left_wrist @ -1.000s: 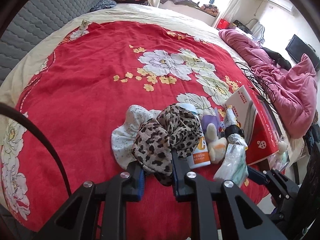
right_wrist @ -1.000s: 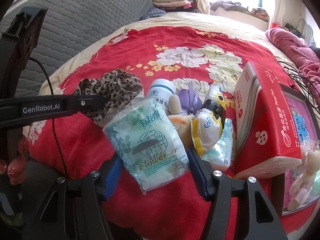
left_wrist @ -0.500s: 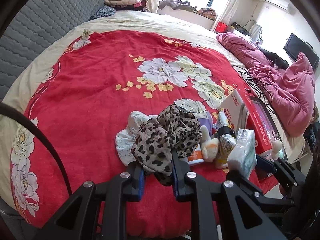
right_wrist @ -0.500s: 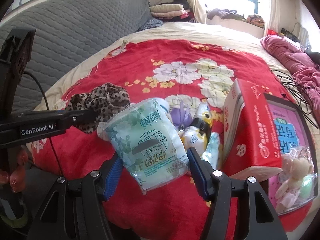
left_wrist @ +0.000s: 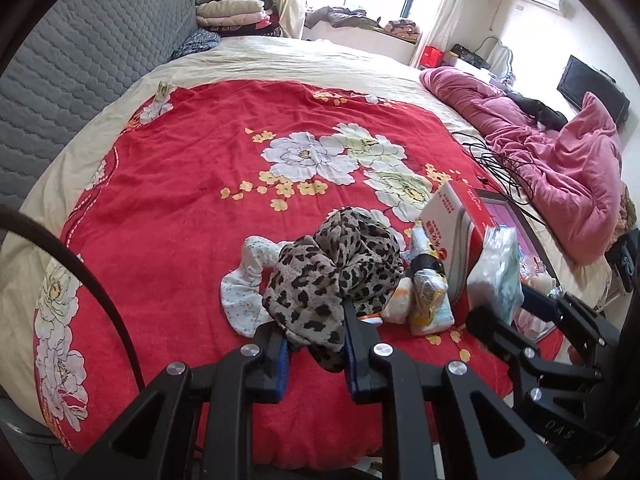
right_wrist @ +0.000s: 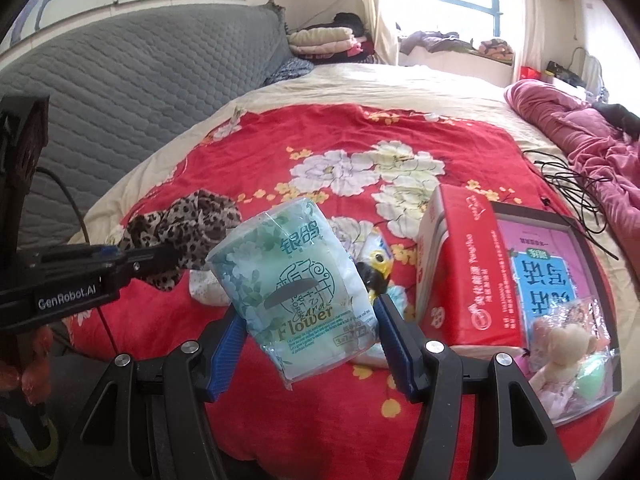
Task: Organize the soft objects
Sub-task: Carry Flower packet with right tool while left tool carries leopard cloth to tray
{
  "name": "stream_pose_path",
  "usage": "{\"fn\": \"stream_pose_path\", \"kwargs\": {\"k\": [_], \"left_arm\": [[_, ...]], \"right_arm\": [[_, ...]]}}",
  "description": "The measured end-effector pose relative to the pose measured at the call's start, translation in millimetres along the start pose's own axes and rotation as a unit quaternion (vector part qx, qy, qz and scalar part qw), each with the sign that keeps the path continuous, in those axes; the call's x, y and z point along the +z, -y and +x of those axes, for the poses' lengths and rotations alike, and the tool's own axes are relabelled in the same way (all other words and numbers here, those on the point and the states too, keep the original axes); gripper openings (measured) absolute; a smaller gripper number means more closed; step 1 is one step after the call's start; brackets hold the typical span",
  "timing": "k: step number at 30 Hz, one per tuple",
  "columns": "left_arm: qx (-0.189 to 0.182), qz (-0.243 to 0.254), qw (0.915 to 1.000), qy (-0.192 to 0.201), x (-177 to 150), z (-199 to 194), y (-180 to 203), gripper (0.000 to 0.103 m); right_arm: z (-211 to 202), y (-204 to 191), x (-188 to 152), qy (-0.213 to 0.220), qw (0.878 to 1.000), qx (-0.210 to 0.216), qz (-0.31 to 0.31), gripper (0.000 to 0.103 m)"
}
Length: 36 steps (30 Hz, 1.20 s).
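My left gripper (left_wrist: 314, 322) is shut on a leopard-print cloth (left_wrist: 336, 268) and holds it above the red floral bedspread (left_wrist: 180, 184). The cloth also shows in the right wrist view (right_wrist: 188, 228), with the left gripper (right_wrist: 160, 258) at its side. My right gripper (right_wrist: 306, 320) is shut on a pale green tissue pack (right_wrist: 296, 288), lifted off the bed; the pack also shows in the left wrist view (left_wrist: 498, 276). A white dotted cloth (left_wrist: 244, 288) lies under the leopard cloth.
A red carton (right_wrist: 460, 272) stands beside a flat box (right_wrist: 552, 280) holding a small plush toy (right_wrist: 560, 356). Small packets (left_wrist: 428, 292) lie by the carton. A pink quilt (left_wrist: 560, 172) and black cables (left_wrist: 500, 164) lie at right. A grey headboard (left_wrist: 80, 72) is at left.
Both grippers have risen and pulled back from the pile, each carrying its object. The white bottle and purple toy are now hidden behind the leopard cloth and the tissue pack.
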<state>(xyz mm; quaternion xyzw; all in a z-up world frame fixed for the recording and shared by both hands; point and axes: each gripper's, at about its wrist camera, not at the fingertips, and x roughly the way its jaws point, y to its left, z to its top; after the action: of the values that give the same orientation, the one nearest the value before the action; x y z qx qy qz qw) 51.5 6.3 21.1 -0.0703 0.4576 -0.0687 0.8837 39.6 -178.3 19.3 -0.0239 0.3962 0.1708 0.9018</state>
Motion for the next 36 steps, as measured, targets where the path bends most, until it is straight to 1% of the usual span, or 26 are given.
{"fn": "stream_pose_path", "kwargs": {"k": [9, 15, 21, 26, 29, 33, 36], "left_arm": [[-0.006, 0.023, 0.9996, 0.016, 0.6, -17.3, 23.2, 0.021], [-0.001, 0.038, 0.9991, 0.02, -0.9, -24.7, 37.6, 0.021], [-0.005, 0.053, 0.9983, 0.026, -2.5, -31.6, 54.1, 0.021], [-0.018, 0.064, 0.9975, 0.026, -2.4, -33.4, 71.2, 0.021], [-0.035, 0.073, 0.9963, 0.027, -1.8, -33.2, 85.7, 0.021], [-0.052, 0.085, 0.9948, 0.022, -0.3, -28.2, 106.3, 0.021], [-0.059, 0.094, 0.9936, 0.02, 1.0, -24.7, 122.9, 0.021]], "right_arm": [[-28.0, 14.1, 3.7, 0.025, 1.0, -0.009, 0.012, 0.064], [-41.2, 23.6, 6.7, 0.038, 0.999, -0.012, 0.018, 0.064], [-54.7, 35.5, 5.8, 0.051, 0.998, -0.02, 0.029, 0.064], [-63.1, 47.0, 4.2, 0.057, 0.997, -0.026, 0.037, 0.064], [-69.5, 55.8, 2.3, 0.063, 0.997, -0.033, 0.044, 0.064], [-75.6, 73.0, 0.7, 0.066, 0.995, -0.048, 0.057, 0.064], [-82.9, 91.6, -2.0, 0.07, 0.993, -0.067, 0.067, 0.064]]}}
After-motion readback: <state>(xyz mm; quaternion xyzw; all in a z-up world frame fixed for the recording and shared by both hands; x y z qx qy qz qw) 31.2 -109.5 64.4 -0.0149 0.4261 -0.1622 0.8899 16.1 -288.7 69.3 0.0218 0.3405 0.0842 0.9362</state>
